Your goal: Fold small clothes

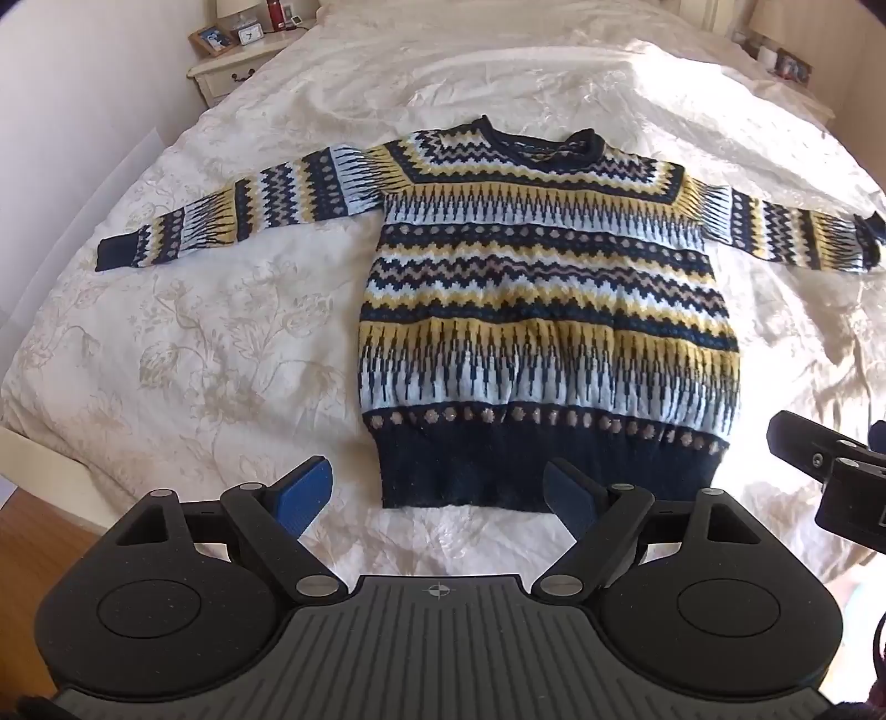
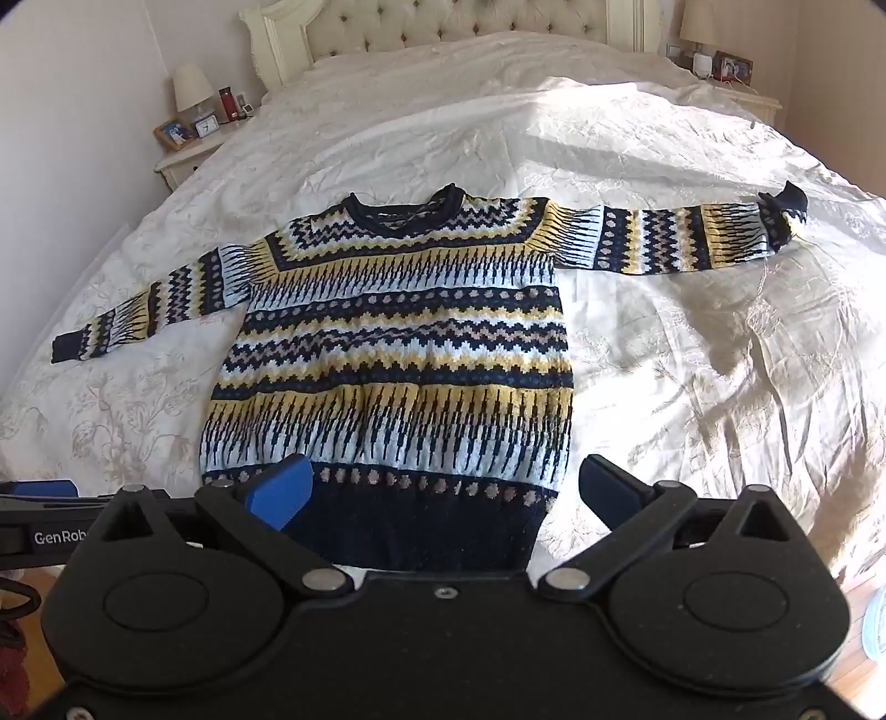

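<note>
1. Knitted sweater (image 1: 545, 310): navy, yellow, pale blue and beige in zigzag and dot bands. Lies flat on the bed, front or back side up cannot be told, neck toward the headboard, navy hem toward the cameras. Both sleeves spread out sideways; the right cuff (image 2: 789, 207) is curled up and bunched.
2. Bed cover (image 1: 183, 343): cream, faint floral print, wrinkled, strong sunlight across its far and right parts. Carries the sweater near its middle.
3. Left gripper (image 1: 437, 493): black body, blue fingers (image 1: 302, 495), spread wide, holding nothing. Hovers just before the hem's left corner; from its own camera one finger sits over bare cover, the other over the hem.
4. Right gripper (image 2: 443, 487): same make, fingers spread wide, empty. Sits over the hem; its left finger (image 2: 279, 490) overlaps the hem band, its right finger is off the sweater's right edge. Contact with the cloth cannot be told.
5. Headboard (image 2: 443, 25): cream, tufted, at the far end.
6. Nightstand (image 2: 191, 152): left of the bed, bearing a lamp (image 2: 191, 88), a red bottle (image 2: 226, 104), a small clock and a framed photo.
7. Second nightstand (image 2: 745, 94): right of the bed, with a lamp and a frame.
</note>
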